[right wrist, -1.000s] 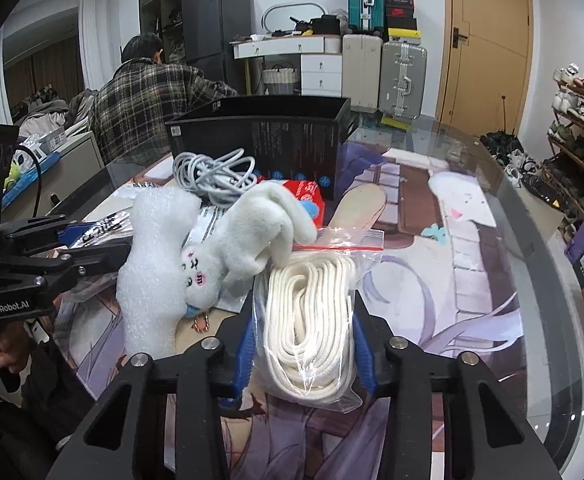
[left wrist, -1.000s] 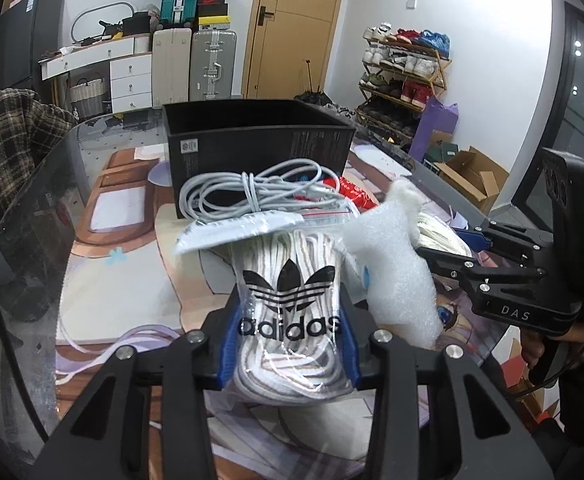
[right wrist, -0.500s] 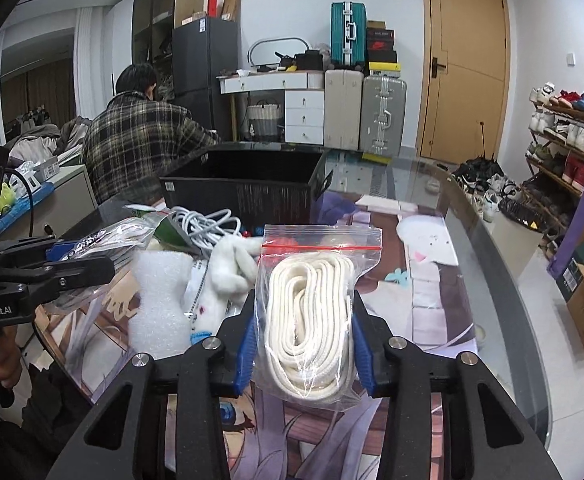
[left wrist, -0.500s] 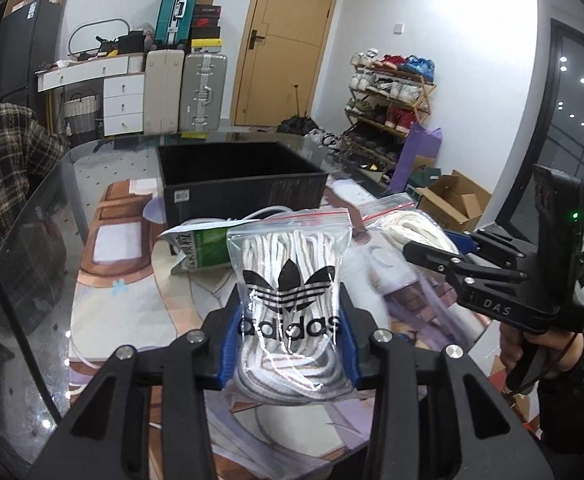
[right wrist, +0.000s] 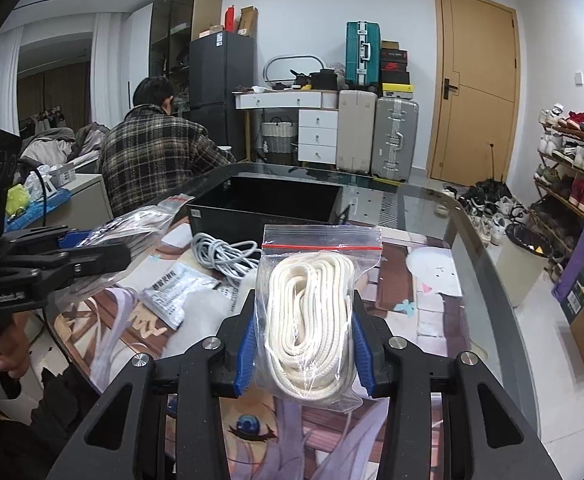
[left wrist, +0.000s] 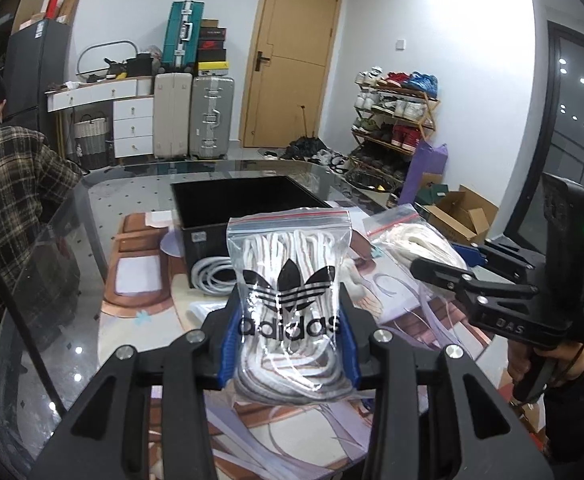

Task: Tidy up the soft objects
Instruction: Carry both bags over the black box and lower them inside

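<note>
My left gripper [left wrist: 287, 344] is shut on a clear zip bag of white laces with a black adidas logo [left wrist: 287, 300], held above the table. My right gripper [right wrist: 302, 344] is shut on a clear zip bag of coiled white rope [right wrist: 312, 316], also held up. Each gripper shows in the other view, the right gripper [left wrist: 444, 272] to the right, the left gripper [right wrist: 91, 252] to the left. An open black box [left wrist: 247, 204] stands ahead on the table; it also shows in the right wrist view [right wrist: 267, 204].
A grey cable coil [right wrist: 223, 254], a silver packet [right wrist: 179, 292] and white foam [right wrist: 207, 320] lie on the printed mat before the box. The glass table edge [right wrist: 488, 248] curves right. A person in a plaid shirt [right wrist: 155, 160] sits beyond the table.
Both grippers have risen with their bags, well above the pile. The plush rabbit and foam roll have dropped out of sight below. The box interior now shows.
</note>
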The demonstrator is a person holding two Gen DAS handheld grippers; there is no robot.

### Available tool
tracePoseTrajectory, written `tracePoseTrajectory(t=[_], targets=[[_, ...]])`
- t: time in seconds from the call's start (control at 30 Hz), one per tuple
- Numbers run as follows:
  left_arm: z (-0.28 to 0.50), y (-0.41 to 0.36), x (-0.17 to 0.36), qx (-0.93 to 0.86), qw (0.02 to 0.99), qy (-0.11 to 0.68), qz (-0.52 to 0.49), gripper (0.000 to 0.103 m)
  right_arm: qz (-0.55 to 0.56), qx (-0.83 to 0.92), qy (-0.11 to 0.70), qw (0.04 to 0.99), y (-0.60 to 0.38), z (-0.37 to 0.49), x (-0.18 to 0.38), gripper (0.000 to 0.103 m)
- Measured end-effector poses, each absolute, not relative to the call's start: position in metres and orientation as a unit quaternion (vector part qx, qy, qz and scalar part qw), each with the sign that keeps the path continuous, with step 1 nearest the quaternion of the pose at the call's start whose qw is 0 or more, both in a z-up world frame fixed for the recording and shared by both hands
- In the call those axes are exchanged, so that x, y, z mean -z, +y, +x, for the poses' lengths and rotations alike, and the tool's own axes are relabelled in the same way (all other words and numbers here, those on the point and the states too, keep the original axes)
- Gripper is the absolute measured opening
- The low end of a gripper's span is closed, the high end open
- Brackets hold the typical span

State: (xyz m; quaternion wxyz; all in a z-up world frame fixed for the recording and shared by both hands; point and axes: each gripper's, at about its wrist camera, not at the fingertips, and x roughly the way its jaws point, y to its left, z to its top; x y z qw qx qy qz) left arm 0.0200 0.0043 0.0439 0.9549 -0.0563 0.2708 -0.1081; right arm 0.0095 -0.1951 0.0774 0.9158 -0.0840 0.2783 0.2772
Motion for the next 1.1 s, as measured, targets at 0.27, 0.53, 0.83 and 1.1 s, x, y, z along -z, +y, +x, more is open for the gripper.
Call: tracePoseTrajectory(t=[0.27, 0.53, 0.83, 1.1], targets=[[0.040, 0.013, -0.049, 0.073, 0.961, 0.263, -0.049, 0.040, -0.076, -0.300, 0.283, 0.908, -0.182, 0.022, -0.084, 0.041], [0.070, 0.020, -0.058, 0.041, 0.963, 0.259, -0.056, 0.040, -0.054, -0.324, 0.294, 0.898, -0.168, 0.053, -0.093, 0.041], [0.108, 0.028, -0.072, 0.028, 0.964, 0.256, -0.068, 0.040, -0.060, -0.324, 0.283, 0.901, -0.152, 0.093, -0.114, 0.041], [0.136, 0.035, -0.082, 0.021, 0.964, 0.257, -0.063, 0.040, -0.057, -0.323, 0.287, 0.900, -0.147, 0.138, -0.128, 0.041]])
